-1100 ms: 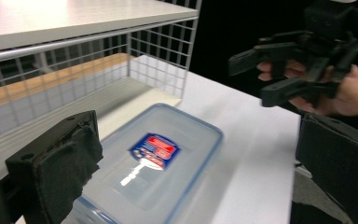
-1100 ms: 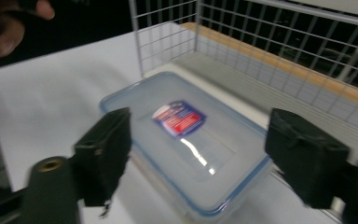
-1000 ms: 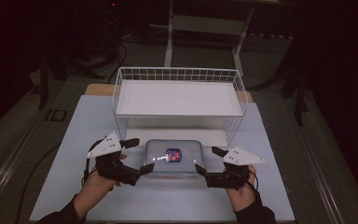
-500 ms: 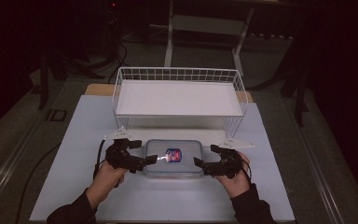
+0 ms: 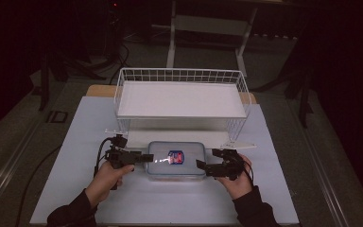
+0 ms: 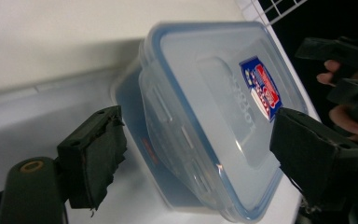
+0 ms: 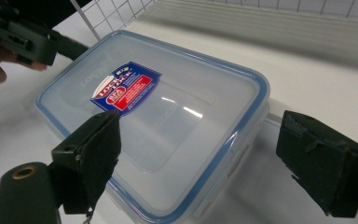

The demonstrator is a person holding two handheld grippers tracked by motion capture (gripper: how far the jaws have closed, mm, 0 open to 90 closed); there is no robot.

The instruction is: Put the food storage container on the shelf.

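Container: the clear lidded box (image 5: 176, 160) sits on the white table (image 5: 75, 189), just in front of the wire rack (image 5: 182, 97).
My left gripper (image 5: 144, 158): jaws have just been closing, straddling the box's left end, pads apart from it.
My right gripper (image 5: 202, 167): jaws spread wide about the right end, gripping nothing.

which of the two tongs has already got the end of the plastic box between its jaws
The left tongs: the lidded plastic box sits between its jaws, which have just been closing. The right tongs stand open just off the opposite end.

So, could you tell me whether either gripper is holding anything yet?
Nothing is held: both the left gripper and right gripper straddle the container's ends, pads apart.
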